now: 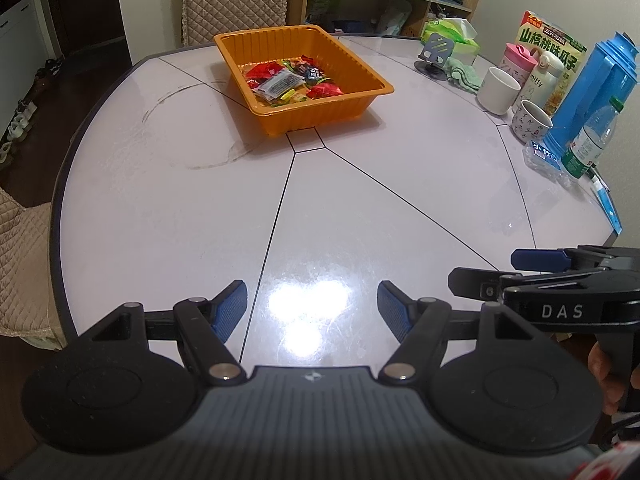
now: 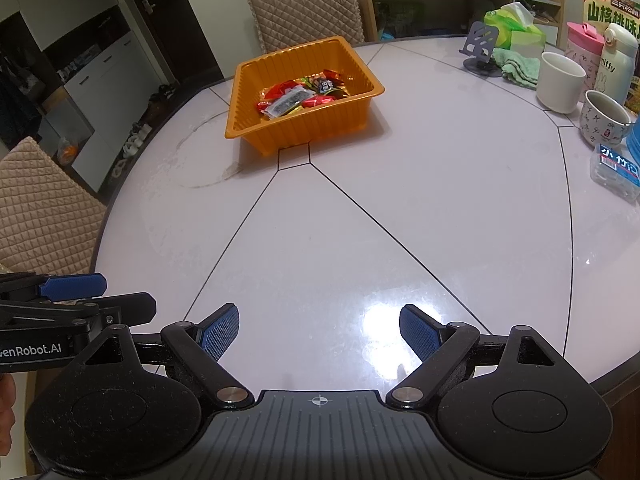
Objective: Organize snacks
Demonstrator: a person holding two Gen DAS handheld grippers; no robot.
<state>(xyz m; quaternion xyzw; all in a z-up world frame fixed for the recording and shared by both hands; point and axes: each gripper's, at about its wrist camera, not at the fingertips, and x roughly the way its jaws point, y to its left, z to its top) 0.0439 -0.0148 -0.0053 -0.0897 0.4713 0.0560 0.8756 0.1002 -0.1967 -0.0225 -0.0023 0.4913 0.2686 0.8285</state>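
One orange tray (image 1: 360, 100), two mugs (image 1: 498, 90), two flasks (image 1: 520, 64), two tools (image 1: 312, 310).

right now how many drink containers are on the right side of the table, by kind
mugs: 2 (white mug, patterned mug)
flasks: 2 (pink flask, white miffy flask)
blue thermos jug: 1
clear water bottle: 1
total: 6

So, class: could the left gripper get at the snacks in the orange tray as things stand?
Probably yes: the left gripper is open and empty, bare table lies between it and the open-topped orange tray, and the snacks lie uncovered.
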